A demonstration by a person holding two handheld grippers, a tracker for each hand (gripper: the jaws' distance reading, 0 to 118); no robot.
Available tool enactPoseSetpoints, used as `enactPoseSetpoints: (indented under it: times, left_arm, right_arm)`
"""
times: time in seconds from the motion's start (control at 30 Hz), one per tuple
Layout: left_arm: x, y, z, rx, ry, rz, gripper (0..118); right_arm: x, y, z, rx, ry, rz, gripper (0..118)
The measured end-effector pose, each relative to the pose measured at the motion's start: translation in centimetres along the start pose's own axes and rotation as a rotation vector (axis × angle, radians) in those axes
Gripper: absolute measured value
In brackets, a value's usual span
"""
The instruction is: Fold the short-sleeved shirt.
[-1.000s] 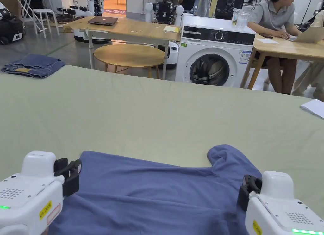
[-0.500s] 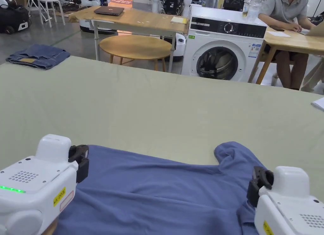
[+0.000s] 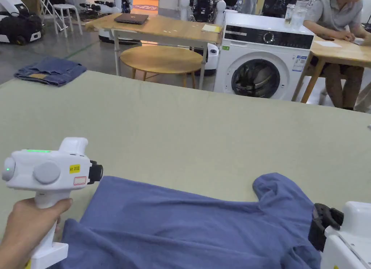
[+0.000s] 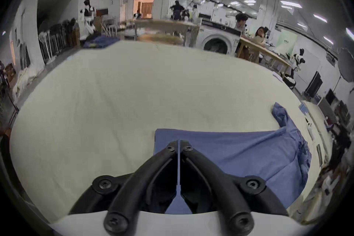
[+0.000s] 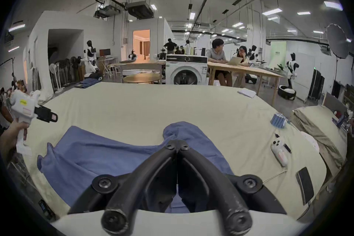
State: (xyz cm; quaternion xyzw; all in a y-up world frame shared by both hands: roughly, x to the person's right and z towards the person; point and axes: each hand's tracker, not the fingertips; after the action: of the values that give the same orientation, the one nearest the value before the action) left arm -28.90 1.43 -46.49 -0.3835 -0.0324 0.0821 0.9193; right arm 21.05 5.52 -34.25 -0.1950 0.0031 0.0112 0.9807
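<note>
The left gripper (image 4: 180,146), a white pistol-grip tool with black jaws, has its jaws drawn together with only a hairline slit between the tips and no cloth pinched there; in the right gripper view it hangs clear above the table, beside the near-left corner of the shirt. The right gripper (image 5: 177,144) is likewise closed tip to tip on nothing, poised over the shoulder region below the far sleeve.

Under both lies the blue short-sleeved knit shirt (image 3: 188,222), spread on the pale green cloth-covered table (image 3: 181,128) at its near edge. The far hem runs fairly straight; one short sleeve (image 3: 275,188) sticks up toward the far side on the right, and the near-left part is rumpled into a raised ridge.

The step in hand looks like getting hold for the first fold. To do it well, each tool should probably open before descending, then bite a single clean edge: the left at the corner of the hem, the right at the shoulder seam near the sleeve. Taking both layers together matters, or the lower layer will drag and bunch. The ridge near the left hand (image 3: 25,230) wants smoothing first, since any wrinkle folded in stays. Lifting low and evenly should keep the limp knit from sagging between the two grips.
</note>
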Motion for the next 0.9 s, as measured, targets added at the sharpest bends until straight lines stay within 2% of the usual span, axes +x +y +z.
enactPoseSetpoints:
  times: [0.03, 0.07, 0.13, 0.17, 0.2, 0.23, 0.27, 0.37, 0.47, 0.53, 0.6, 0.63, 0.67, 0.7, 0.73, 0.9]
  left_arm:
    - [-0.6, 0.8, -1.1, -0.052, -0.006, 0.01, 3]
    - [-0.9, 1.3, -1.9, -0.093, -0.005, 0.021, 13]
    - [-1.8, 2.1, -3.8, -0.148, -0.035, 0.049, 18]
    - [-2.1, 2.3, -4.8, -0.186, -0.054, 0.069, 26]
    - [-2.3, 2.5, -5.7, -0.221, -0.064, 0.086, 43]
    - [-2.4, 2.5, -6.6, -0.248, -0.065, 0.099, 54]
    - [-2.4, 2.4, -7.5, -0.276, -0.054, 0.096, 59]
    - [-2.0, 2.0, -10.2, -0.331, 0.063, 0.036, 60]
    - [-0.8, 2.2, -10.7, -0.321, 0.081, 0.021, 61]
    - [0.2, 2.1, -10.5, -0.292, 0.117, -0.053, 61]
    - [0.8, 1.8, -10.7, -0.283, 0.149, -0.123, 54]
    - [1.3, 1.7, -10.7, -0.276, 0.147, -0.145, 46]
    - [1.5, 1.7, -10.5, -0.258, 0.145, -0.164, 32]
    - [1.7, 1.7, -10.3, -0.245, 0.14, -0.164, 6]
    - [1.4, 1.8, -10.1, -0.227, 0.109, -0.16, 0]
    - [1.5, 1.4, -8.1, -0.166, 0.081, -0.145, 0]
  right_arm:
    - [-0.1, -0.1, -0.3, -0.008, 0.006, 0.0, 0]
    - [-0.2, -0.1, -0.6, -0.015, 0.007, -0.001, 0]
    - [-0.2, -0.4, -1.1, -0.031, 0.008, 0.001, 0]
    - [-0.2, -0.5, -1.4, -0.038, 0.011, 0.0, 0]
    - [-0.2, -0.6, -1.7, -0.046, 0.011, -0.001, 0]
    - [-0.2, -0.7, -1.9, -0.054, 0.01, 0.0, 0]
    - [-0.1, -0.7, -2.1, -0.064, 0.009, 0.002, 0]
    - [0.1, -1.2, -2.7, -0.091, 0.002, 0.005, 0]
    - [0.6, -1.5, -3.2, -0.12, -0.002, 0.003, 0]
    - [1.0, -1.7, -3.3, -0.132, -0.003, -0.004, 0]
    - [1.4, -1.7, -3.6, -0.145, -0.01, -0.001, 0]
    - [1.6, -1.7, -3.9, -0.152, -0.012, -0.002, 0]
    - [1.9, -1.6, -4.1, -0.158, -0.012, -0.006, 0]
    - [2.2, -1.4, -4.3, -0.161, -0.013, -0.01, 0]
    - [2.6, -0.9, -4.8, -0.168, -0.016, -0.011, 0]
    - [5.1, 1.8, -8.6, -0.228, -0.01, -0.038, 0]
